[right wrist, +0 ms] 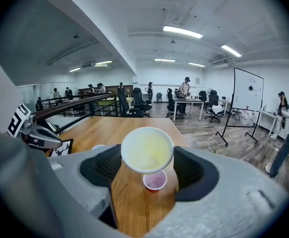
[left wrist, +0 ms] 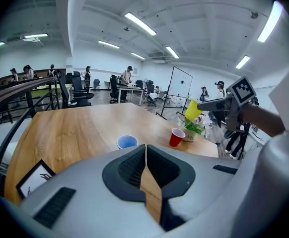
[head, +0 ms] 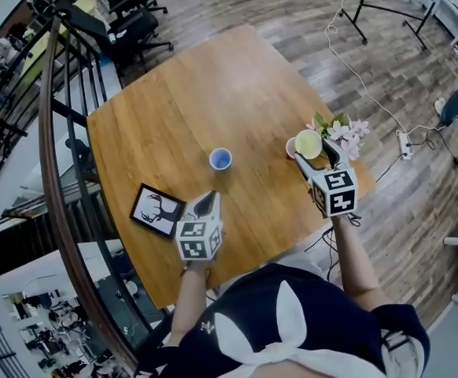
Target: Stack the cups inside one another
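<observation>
My right gripper is shut on a yellow cup, held tilted above the table; its pale inside fills the gap between the jaws. A red cup stands upright on the table just beneath it, its mouth showing under the yellow cup. A blue cup stands upright near the table's middle. My left gripper hovers over the near part of the table, short of the blue cup, jaws shut with nothing in them. From the left gripper view the yellow cup hangs above the red cup.
A small pot of flowers stands at the table's right edge behind the red cup. A black-framed deer picture lies near the left front edge. A curved railing runs along the table's left side. Cables trail over the floor.
</observation>
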### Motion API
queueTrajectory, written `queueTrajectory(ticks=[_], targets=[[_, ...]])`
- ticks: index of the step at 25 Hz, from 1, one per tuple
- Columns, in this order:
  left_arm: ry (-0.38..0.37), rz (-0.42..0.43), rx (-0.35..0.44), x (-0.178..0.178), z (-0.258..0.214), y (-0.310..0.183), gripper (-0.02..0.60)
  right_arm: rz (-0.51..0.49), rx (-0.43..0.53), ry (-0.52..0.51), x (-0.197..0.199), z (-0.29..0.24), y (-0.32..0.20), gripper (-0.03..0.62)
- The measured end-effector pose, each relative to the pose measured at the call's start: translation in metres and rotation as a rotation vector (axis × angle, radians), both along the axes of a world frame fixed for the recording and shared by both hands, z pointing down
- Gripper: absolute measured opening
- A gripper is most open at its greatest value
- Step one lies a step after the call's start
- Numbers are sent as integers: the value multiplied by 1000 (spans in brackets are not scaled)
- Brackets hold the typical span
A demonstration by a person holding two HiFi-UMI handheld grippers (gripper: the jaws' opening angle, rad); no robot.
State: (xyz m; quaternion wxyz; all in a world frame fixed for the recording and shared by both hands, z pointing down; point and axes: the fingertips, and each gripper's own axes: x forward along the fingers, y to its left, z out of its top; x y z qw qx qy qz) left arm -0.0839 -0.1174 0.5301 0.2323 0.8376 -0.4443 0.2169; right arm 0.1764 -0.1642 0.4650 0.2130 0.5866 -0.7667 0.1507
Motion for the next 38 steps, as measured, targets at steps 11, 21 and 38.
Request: queueTrajectory(ticks=[11, 21, 38], targets=[[-8, 25, -20, 8, 9, -17, 26, 29, -43, -2, 10, 24, -17, 324], [-30, 9, -51, -1, 20, -23, 26, 43, -117, -1, 14, 57, -35, 325], [-34, -11, -93, -4, 36, -39, 26, 54, -215, 1, 18, 112, -53, 327]])
